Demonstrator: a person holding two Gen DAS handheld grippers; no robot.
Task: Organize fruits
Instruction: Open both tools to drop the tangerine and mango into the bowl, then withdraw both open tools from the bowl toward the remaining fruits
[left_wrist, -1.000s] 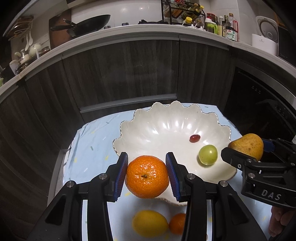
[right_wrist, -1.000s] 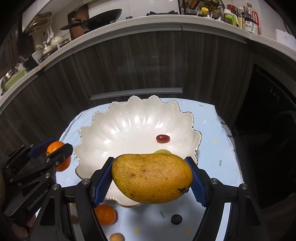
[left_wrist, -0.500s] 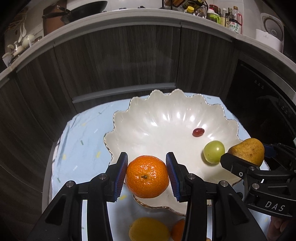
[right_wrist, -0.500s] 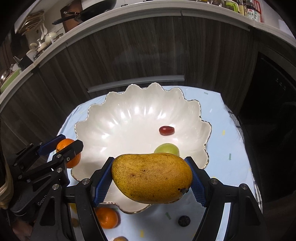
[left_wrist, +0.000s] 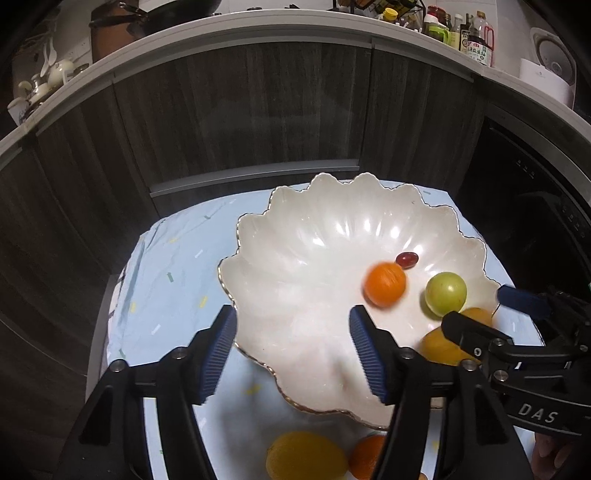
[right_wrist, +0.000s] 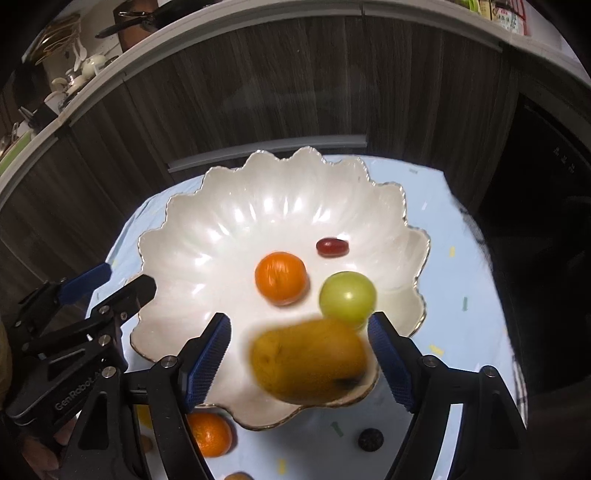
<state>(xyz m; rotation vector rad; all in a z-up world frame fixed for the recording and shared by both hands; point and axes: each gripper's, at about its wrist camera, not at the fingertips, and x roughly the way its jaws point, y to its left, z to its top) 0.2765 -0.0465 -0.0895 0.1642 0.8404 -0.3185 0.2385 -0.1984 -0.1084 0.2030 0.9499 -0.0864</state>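
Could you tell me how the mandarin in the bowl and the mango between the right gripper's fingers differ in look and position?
The mandarin is round and bright orange; the mango is elongated, dull yellow-brown and larger. The mandarin lies near the middle of the white scalloped bowl; the mango sits at the near rim, between the open jaws of the right gripper. Both appear motion-blurred and free of any grip.

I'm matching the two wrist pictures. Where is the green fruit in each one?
Left wrist: green fruit lies right of centre in the white bowl, right of the orange, below the red grape.
Right wrist: green fruit lies just right of centre in the bowl, right of the orange, just above the blurred mango.
Shared landmark: the red grape, up and left of it in both.
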